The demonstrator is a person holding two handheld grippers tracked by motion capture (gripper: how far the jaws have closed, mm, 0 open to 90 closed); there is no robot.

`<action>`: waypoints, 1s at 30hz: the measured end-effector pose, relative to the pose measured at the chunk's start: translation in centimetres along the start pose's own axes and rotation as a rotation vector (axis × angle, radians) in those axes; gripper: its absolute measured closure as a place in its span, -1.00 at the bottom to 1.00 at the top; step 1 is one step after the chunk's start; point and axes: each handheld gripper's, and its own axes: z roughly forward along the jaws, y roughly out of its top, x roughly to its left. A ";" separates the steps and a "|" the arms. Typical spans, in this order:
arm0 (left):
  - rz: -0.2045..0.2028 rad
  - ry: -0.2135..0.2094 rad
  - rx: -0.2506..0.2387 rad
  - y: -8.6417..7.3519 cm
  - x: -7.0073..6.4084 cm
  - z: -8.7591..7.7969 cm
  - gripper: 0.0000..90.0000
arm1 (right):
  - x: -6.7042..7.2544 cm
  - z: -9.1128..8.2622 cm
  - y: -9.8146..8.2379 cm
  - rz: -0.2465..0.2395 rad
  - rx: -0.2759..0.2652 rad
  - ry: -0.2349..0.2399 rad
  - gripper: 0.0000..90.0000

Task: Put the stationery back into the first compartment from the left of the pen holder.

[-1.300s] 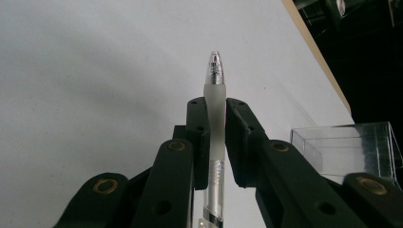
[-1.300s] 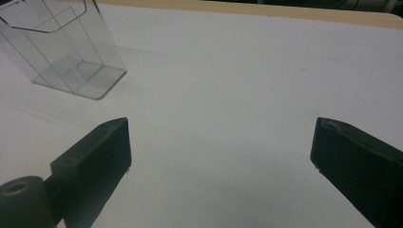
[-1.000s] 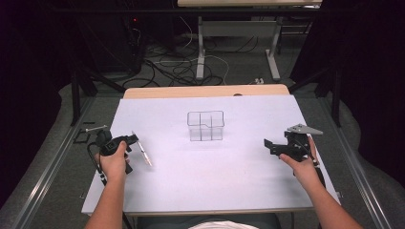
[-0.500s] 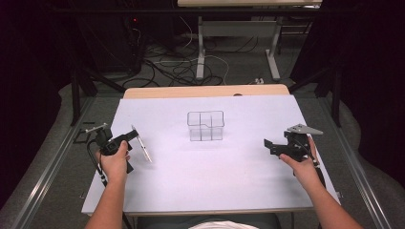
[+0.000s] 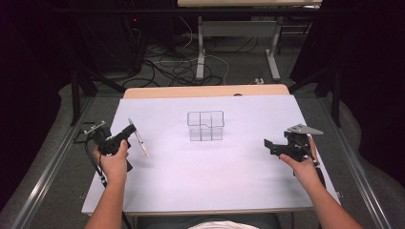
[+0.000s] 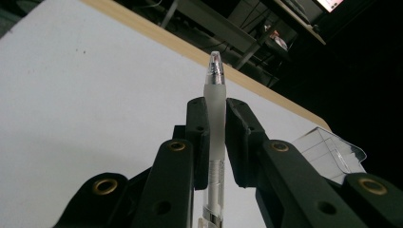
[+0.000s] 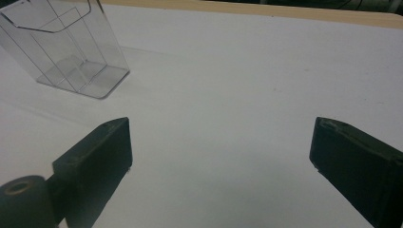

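Observation:
My left gripper (image 5: 129, 130) is shut on a clear pen (image 5: 139, 139) and holds it slanted above the left part of the white table (image 5: 215, 181). In the left gripper view the pen (image 6: 215, 102) stands pinched between the two black jaws, its tip sticking out past them. A clear plastic organizer with compartments (image 5: 205, 126) stands upright in the middle of the table. At the right side my right gripper (image 5: 267, 144) is open and points toward the organizer (image 7: 71, 52). Only bare table lies between the right gripper's (image 7: 221, 152) jaws.
The table's wooden back edge (image 5: 205, 90) runs behind the white sheet. Beyond it are cables (image 5: 176, 71) on the floor and the legs of another table (image 5: 200, 47). Metal rails (image 5: 47, 181) flank the table on both sides.
The left hand has lifted the pen a little and carried it slightly away from the person. The right hand has kept still.

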 end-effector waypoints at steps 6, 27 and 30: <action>0.063 -0.015 -0.042 0.2 -1.3 -0.5 0.80 | 0.0 0.0 0.0 0.009 0.001 0.000 -0.85; 0.216 -0.076 -0.078 -0.3 -4.8 -1.1 0.80 | 0.0 -0.1 0.0 0.015 -0.003 0.001 -0.85; 0.223 -0.093 -0.069 -0.6 -5.5 -1.0 0.80 | -0.1 -0.1 0.0 0.011 -0.004 0.000 -0.84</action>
